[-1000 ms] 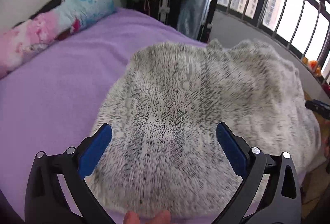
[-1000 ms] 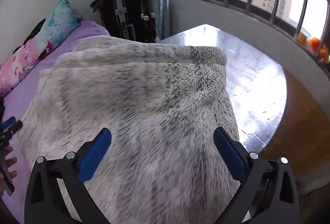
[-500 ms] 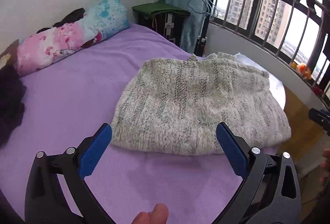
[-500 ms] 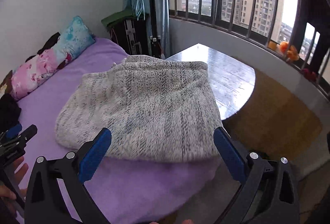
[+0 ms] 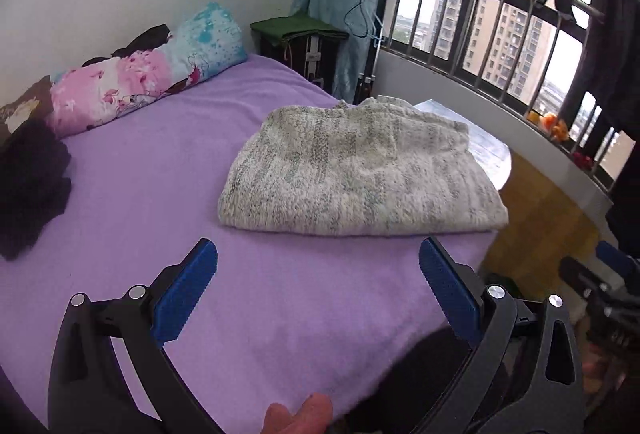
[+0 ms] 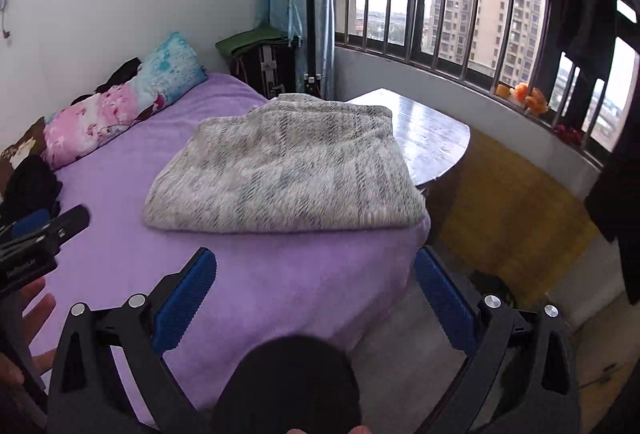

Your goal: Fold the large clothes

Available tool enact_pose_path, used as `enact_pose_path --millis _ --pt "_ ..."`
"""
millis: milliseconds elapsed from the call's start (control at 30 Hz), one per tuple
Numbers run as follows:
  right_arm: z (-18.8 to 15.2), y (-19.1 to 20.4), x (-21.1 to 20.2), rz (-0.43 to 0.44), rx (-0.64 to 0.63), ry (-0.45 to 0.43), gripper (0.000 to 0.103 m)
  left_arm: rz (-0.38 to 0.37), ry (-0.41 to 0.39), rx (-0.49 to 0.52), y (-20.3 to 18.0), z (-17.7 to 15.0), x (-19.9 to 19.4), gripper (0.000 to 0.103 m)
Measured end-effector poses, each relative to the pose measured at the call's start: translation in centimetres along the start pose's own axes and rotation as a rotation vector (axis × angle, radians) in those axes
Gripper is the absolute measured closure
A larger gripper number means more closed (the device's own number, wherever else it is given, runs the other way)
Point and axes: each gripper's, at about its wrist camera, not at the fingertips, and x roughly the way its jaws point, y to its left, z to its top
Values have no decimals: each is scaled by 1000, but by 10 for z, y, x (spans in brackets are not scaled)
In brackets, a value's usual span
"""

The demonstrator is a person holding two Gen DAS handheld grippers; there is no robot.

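A grey-white knitted garment (image 5: 360, 170) lies folded into a flat rectangle near the corner of the purple bed (image 5: 168, 194); the right wrist view has the same garment (image 6: 284, 174) at centre. My left gripper (image 5: 318, 258) is open and empty, held back from the garment's near edge above the bare sheet. Over the bed's corner my right gripper (image 6: 314, 266) is open too, nothing between its blue pads. The left gripper's tip (image 6: 48, 230) shows at the left edge of the right wrist view.
A pink and blue pillow (image 5: 148, 82) lies along the wall, dark clothes (image 5: 28, 186) heaped at the bed's left. A wooden table (image 6: 428, 130) stands beside the bed, yellow mat (image 6: 512, 210) on the floor, barred window (image 6: 460, 2) beyond. A dark rounded shape (image 6: 292, 382) sits below the right gripper.
Both grippers have pulled back and up from the garment, which filled the views a second ago and now lies folded well ahead of them.
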Motion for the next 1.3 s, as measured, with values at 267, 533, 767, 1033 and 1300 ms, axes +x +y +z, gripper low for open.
enact_pose_path --millis 267,533,767,1033,1300 --pt "-32 12 -53 -6 -16 -43 6 -16 -13 20 -17 -25 -50 6" --pt "-33 10 -73 -22 1 -75 6 -19 2 8 -25 -49 -69 6" --pt "-29 14 -81 -33 -4 -109 6 -20 -2 1 -28 -56 -78 6" --pt "-31 16 -79 -30 -2 -97 6 -10 -1 -15 -22 -55 -79 6" --pt "-33 18 -77 -20 -2 -84 6 -15 2 -12 -24 -56 -78 6"
